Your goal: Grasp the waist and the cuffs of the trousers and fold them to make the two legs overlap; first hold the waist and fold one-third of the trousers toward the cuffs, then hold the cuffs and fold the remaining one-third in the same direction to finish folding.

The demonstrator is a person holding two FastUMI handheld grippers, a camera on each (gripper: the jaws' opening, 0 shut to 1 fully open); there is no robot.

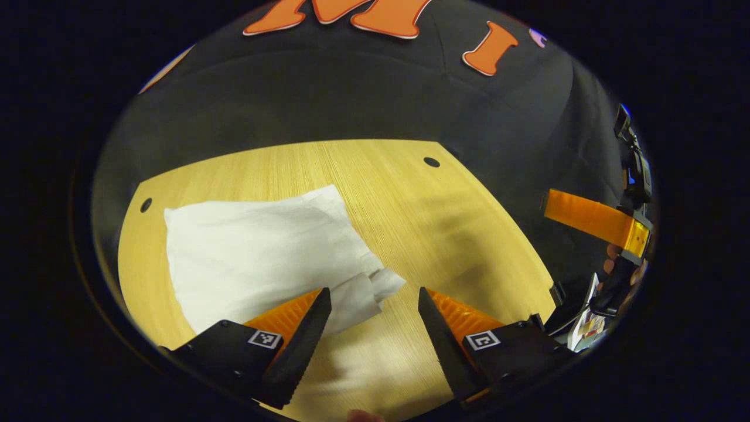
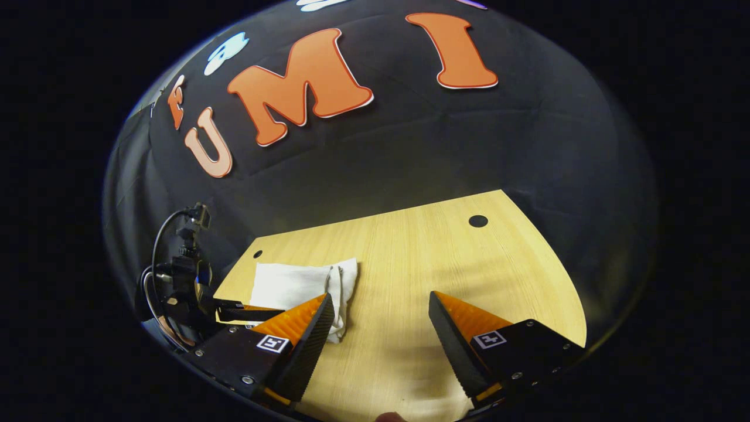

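**Trousers: folded bundle, both grippers standing off**

Item: white trousers (image 1: 258, 252), lying as a compact folded packet on the left part of the wooden tabletop (image 1: 445, 234). Judging by that shape, the folds are looking complete, with little or nothing left to do.

Left gripper (image 1: 375, 308): jaws gaping wide, holding nothing, hovering just above the packet's loose corner.

Right gripper (image 2: 381, 310): likewise spread wide and empty.

Left gripper view is showing the broad top face; right gripper view is showing the stacked layers at the packet's edge.
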